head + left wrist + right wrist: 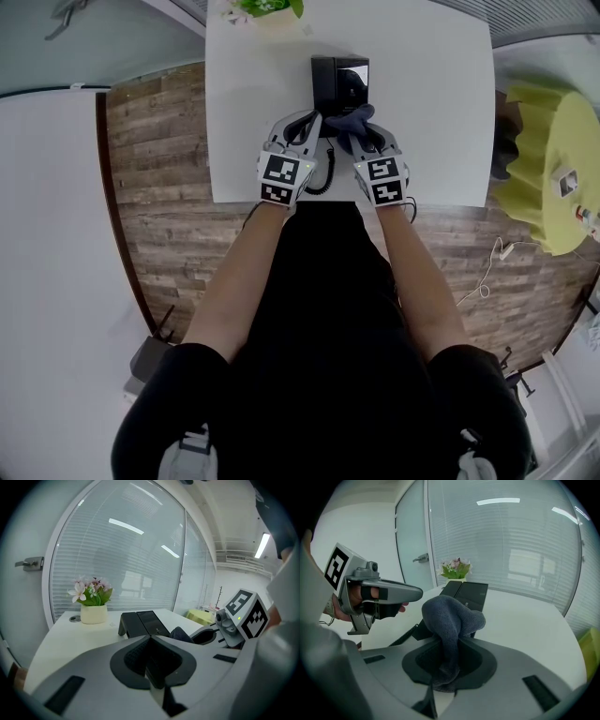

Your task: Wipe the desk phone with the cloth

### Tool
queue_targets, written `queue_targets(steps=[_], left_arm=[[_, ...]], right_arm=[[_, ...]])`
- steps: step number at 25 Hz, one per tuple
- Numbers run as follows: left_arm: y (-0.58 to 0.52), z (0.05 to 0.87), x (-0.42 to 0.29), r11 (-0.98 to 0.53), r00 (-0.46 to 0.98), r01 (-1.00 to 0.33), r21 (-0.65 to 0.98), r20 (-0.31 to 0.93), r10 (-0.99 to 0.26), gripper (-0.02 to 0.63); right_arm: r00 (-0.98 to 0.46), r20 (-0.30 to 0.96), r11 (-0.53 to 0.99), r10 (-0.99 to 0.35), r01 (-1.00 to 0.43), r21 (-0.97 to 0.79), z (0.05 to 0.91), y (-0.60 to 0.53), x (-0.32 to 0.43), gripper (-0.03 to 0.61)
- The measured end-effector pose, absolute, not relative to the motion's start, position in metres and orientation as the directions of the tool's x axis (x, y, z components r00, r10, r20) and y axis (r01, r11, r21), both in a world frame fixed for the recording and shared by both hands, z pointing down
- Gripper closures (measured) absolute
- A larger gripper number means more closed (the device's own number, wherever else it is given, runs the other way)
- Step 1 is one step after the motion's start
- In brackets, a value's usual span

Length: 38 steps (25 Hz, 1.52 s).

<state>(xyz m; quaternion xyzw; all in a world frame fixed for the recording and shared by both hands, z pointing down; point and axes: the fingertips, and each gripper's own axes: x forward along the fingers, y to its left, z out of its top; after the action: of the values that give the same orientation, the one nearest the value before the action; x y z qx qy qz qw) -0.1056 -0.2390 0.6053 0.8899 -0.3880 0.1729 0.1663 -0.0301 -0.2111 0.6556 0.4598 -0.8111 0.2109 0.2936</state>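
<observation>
Ok, status: right tool (451, 643) is clamped on the cloth (451, 613). It's dark blue, bunched up, and bulges out past the jaw tips. The cloth sits at the near edge of the desk phone (338, 82); I can't tell whether it's actually touching.

Left tool (151, 638) has its jaws closed together, with nothing visible between them. It's just left of the cloth, by the phone's near-left corner, and both tools are side by side pointing away from the person.

The phone is black, with its angled face up, at the middle-far part of the white tabletop (436, 112). Its coiled cord (327, 174) runs down between the two tools towards the near edge.

A flower pot (93, 613) with pink and white blooms sits at the far edge, well apart from the phone. There's a glass wall with blinds behind it, and a yellow-green round table (553, 173) off to the right.
</observation>
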Motion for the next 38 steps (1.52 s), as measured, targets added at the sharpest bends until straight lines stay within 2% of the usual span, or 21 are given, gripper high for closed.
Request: queue_targets(steps=[10, 24, 38], left_arm=[[-0.242, 0.585, -0.113, -0.629, 0.628, -0.762, 0.156, 0.417, -0.657, 0.603], [-0.281, 0.538, -0.128, -0.592, 0.595, -0.796, 0.128, 0.346, -0.726, 0.603], [-0.311, 0.543, -0.144, -0.556, 0.561, -0.822, 0.126, 0.35, -0.75, 0.603]], right_arm=[[-0.421, 0.699, 0.483, -0.578, -0.867, -0.122, 0.647, -0.207, -0.028, 0.5], [-0.466, 0.573, 0.523, -0.674, -0.849, -0.075, 0.555, -0.273, -0.047, 0.5], [-0.481, 0.575, 0.56, -0.662, -0.827, -0.047, 0.561, -0.33, -0.077, 0.5]])
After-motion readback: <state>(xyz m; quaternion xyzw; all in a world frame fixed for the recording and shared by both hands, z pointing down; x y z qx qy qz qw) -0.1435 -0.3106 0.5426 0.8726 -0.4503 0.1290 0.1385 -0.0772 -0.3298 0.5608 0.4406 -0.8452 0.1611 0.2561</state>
